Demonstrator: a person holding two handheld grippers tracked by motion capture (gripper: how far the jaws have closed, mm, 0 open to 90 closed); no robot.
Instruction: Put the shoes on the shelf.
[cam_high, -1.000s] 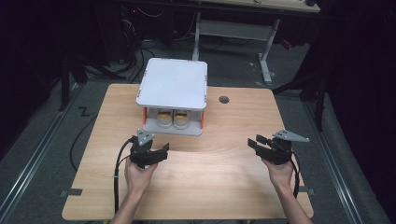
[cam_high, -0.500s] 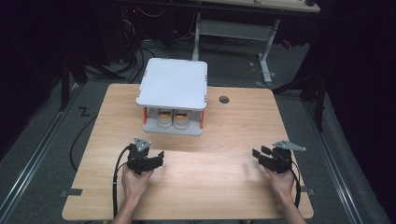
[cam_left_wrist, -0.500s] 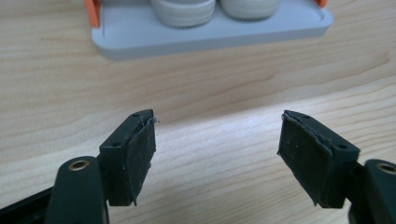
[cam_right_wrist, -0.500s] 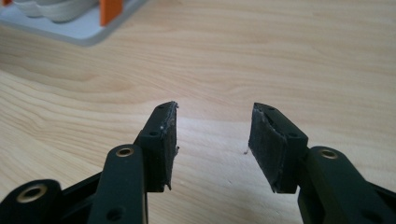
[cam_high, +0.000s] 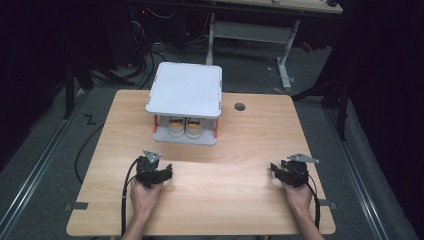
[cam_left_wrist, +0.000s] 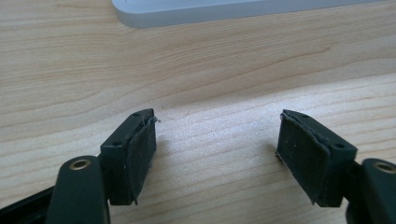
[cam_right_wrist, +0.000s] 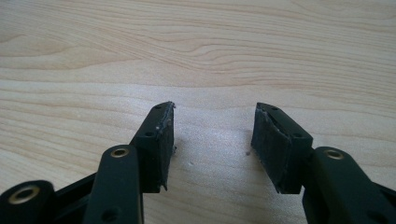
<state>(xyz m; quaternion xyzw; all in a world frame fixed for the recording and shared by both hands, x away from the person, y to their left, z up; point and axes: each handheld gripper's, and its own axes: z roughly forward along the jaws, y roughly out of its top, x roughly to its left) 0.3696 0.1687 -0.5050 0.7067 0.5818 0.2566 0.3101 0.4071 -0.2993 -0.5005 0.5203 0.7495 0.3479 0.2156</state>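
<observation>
While both sets of jaws gape empty over the near worktop, the left gripper and right gripper sit well short of the shoes under the far white stand — a careless reach could clip its posts.

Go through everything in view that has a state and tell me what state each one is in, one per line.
left gripper: jaws open, empty, low over the table near the person.
right gripper: jaws open, empty, low over the table.
white two-tier stand: upright at the far side of the table, top shelf bare.
pair of shoes: side by side on the stand's lower shelf.
</observation>
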